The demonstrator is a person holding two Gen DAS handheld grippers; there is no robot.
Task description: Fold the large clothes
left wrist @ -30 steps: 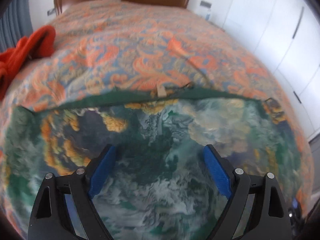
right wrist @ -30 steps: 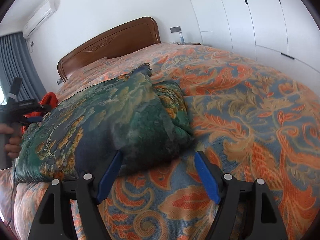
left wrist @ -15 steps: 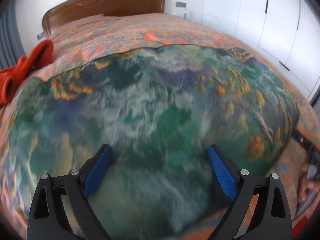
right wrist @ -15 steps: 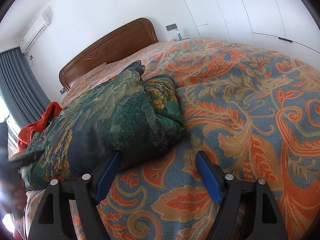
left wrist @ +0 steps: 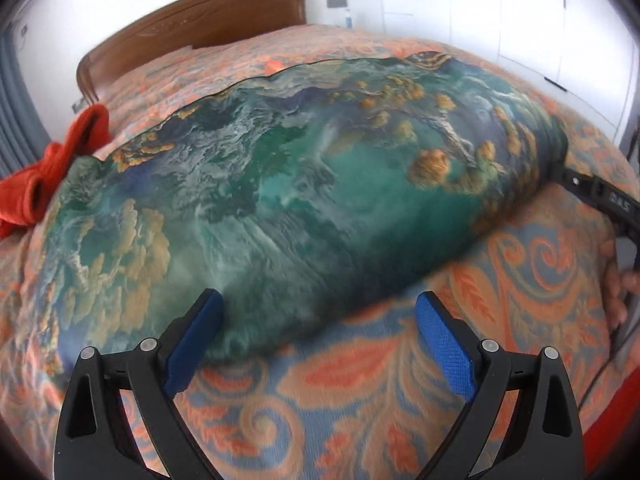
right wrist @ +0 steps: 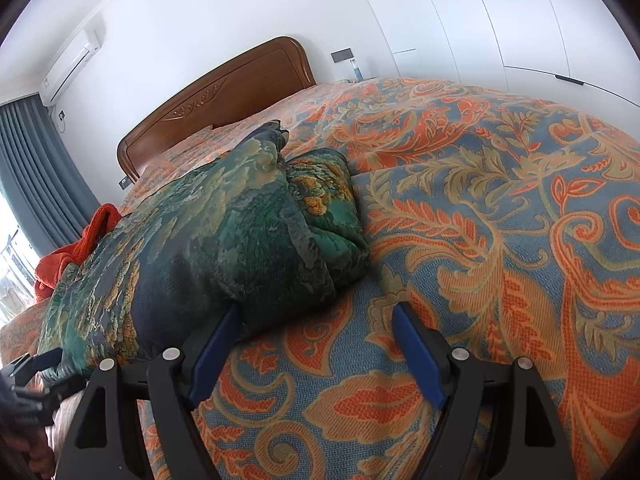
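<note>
A folded green garment with a gold and blue print lies as a thick bundle on the bed. My left gripper hangs open over its near edge, with nothing between the blue pads. In the right wrist view the same bundle sits to the left, its folded end showing stacked layers. My right gripper is open just above the bedspread; its left fingertip rests by the bundle's corner. At the left view's right edge, the right tool's black finger lies beside the bundle's end, with a hand below it.
An orange and blue patterned bedspread covers the bed. A red cloth lies crumpled beyond the bundle's far left end. A wooden headboard stands at the back and white wardrobe doors along the right.
My left gripper has pulled back across the green bundle to its near edge, so bedspread now shows under the fingers. The right gripper has barely moved.
</note>
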